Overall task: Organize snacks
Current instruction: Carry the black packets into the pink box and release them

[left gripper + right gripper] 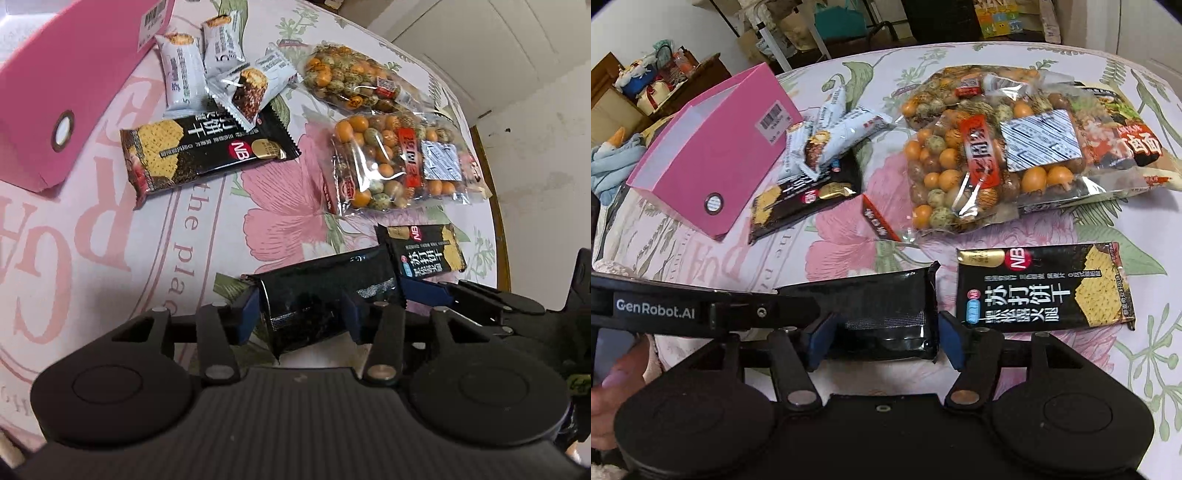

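A black cracker packet lies face down near the table's front edge, and both grippers are at it. My left gripper is shut on it, blue pads at its two long sides. My right gripper also has its pads against the same packet. A second black cracker packet lies just right of it. A third lies by the pink box, under three white bar wrappers. Two clear bags of coated nuts lie further back.
The round table has a floral cloth and its wooden rim shows at the right. A large red noodle bag lies under the nut bags. Cluttered furniture stands beyond the table.
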Tool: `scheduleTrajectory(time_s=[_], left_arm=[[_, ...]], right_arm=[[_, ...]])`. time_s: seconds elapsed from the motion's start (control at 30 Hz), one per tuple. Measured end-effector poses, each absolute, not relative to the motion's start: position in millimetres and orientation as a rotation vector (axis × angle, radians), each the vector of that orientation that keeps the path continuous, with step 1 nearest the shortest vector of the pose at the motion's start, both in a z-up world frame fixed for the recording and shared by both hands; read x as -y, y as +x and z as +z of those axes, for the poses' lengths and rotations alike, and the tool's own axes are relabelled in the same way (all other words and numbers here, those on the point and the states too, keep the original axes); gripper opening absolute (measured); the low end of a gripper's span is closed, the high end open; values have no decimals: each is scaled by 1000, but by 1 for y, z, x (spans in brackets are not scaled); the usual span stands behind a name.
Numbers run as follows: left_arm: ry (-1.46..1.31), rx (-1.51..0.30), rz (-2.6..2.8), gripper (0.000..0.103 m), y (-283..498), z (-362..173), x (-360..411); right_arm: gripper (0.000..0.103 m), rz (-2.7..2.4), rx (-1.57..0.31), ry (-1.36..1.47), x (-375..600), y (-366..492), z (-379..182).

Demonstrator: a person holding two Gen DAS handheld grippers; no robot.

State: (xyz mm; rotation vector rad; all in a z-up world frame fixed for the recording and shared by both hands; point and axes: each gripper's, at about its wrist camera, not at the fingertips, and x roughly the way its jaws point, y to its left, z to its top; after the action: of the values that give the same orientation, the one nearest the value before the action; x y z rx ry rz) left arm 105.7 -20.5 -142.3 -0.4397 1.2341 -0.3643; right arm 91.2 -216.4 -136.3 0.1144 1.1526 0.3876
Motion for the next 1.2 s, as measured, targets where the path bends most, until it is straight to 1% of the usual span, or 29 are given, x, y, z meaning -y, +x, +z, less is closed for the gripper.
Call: scheduleTrajectory(time_s=[0.33,0.4,0.47,0.73,0.8,0.9,0.97,1.0,1.03,1.07,1.2], left_arm=[[-378,-1208,-397,49,85,-101,3],[-376,-1195,-403,55,80,-91,-5],[-363,-1180,-405,57,75,-81,-11],[-339,-1157,-413,58,63,-54,-43],[-341,-1151,-410,58,62,-47,-55],[-345,-1134,-398,58,61,-39,-76],[-353,-1123,-384,57,61,-34,-92],[-351,-1116,-377,57,62,-31,-99],[-345,-1108,-372,57,63,-28,-105],[-337,-1100,-366,57,64,-25,-112],[-291,-1075,-335,57,75,-12,-135]], right_arm=[[68,393,-1129,38,193,70,-97],[68,413,-1128,25,187,64,-88],[68,443,-1132,34,182,59,-79],[68,512,-1096,32,158,44,-47],[65,530,-1088,28,150,41,-39],[54,559,-1083,7,136,41,-29],[41,575,-1079,-4,126,44,-24],[38,580,-1079,-9,121,46,-22],[32,589,-1078,-13,115,49,-20],[30,595,-1077,-14,110,53,-18],[29,636,-1065,-10,84,73,-10]])
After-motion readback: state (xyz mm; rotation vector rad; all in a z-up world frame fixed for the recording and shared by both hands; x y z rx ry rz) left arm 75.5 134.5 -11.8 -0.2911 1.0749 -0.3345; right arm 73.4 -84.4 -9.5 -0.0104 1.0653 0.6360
